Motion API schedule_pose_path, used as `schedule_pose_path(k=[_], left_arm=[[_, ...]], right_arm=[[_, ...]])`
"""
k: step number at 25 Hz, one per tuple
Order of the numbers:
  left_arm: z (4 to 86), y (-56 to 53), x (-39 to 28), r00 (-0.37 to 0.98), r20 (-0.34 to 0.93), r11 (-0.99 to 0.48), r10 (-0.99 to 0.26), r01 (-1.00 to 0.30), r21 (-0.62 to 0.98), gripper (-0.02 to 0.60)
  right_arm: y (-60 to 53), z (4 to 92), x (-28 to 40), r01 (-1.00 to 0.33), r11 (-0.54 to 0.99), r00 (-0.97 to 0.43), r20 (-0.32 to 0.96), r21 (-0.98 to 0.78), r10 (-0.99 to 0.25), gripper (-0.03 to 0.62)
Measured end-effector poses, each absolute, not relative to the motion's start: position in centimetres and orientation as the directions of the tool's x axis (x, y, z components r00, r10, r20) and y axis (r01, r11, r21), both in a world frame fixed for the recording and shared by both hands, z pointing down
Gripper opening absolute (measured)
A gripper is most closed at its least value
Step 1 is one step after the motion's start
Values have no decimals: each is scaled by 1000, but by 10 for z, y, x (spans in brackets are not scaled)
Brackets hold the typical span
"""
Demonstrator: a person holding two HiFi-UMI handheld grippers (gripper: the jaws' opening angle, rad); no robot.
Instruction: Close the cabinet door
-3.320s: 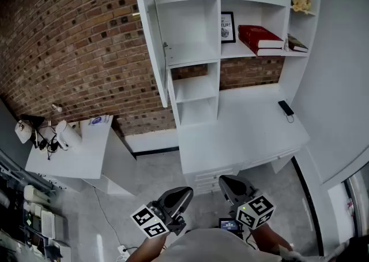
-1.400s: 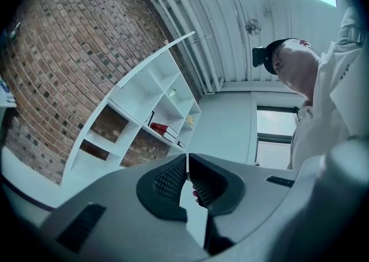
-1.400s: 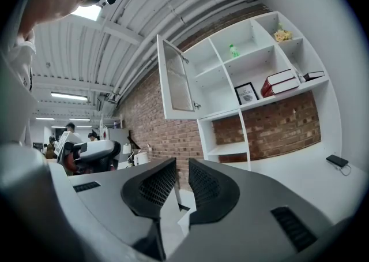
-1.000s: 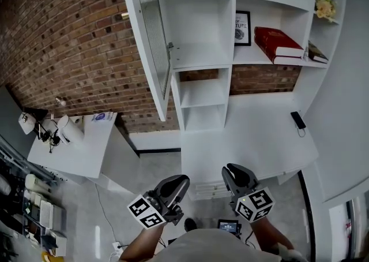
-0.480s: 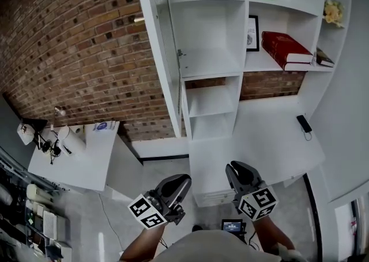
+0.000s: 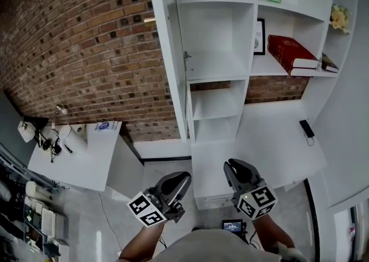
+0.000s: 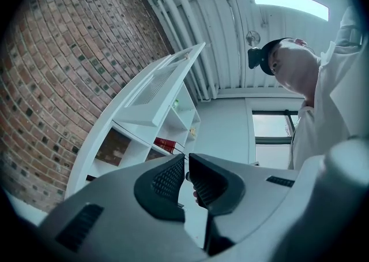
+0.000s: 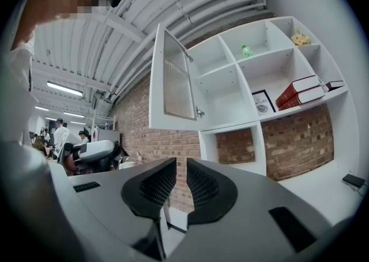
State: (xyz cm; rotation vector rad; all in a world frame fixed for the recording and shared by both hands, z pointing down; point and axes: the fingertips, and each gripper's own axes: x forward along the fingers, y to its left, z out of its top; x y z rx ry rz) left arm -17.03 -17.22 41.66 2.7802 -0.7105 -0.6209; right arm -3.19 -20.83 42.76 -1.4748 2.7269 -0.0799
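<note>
Left gripper [image 6: 182, 179] is low and close to the body, jaws drawn almost together on nothing, with just a sliver of gap in its own view [image 7: 187, 177]. Right gripper [image 6: 232, 168] is the same story: pads nearly meeting, empty, and well short of the shelving [image 8: 180, 183]. And there's the cabinet door [image 6: 167, 47], wide open! It's hinged at the left side of the upper white shelf unit [image 6: 222, 73] and swung right out, seen edge-on from the head, its ribbed panel plain in the right gripper view [image 8: 173, 82]. Neither gripper touches it. So by my read, nothing is done yet. All that's left is to reach up to the door's free edge and push it round until it sits flush.
</note>
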Motion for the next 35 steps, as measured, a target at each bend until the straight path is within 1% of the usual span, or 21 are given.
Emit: schedule_pose_path(k=[5, 16, 26, 35], left_arm=[[400, -173, -172, 777, -372, -860, -509, -435, 268, 17], [329, -176, -190, 749, -445, -861, -491, -496, 114, 17], [275, -181, -196, 765, -465, -856, -446, -516, -27, 17], [218, -193, -196, 777, -477, -822, -411, -542, -175, 17]], right_arm=[[-211, 408, -35, -809, 587, -586, -31, -22, -810, 67], [-209, 330, -57, -748, 649, -664, -137, 139, -735, 67], [-208, 276, -65, -740, 623, -671, -208, 253, -712, 66], [-204, 223, -85, -707, 596, -700, -256, 381, -666, 67]])
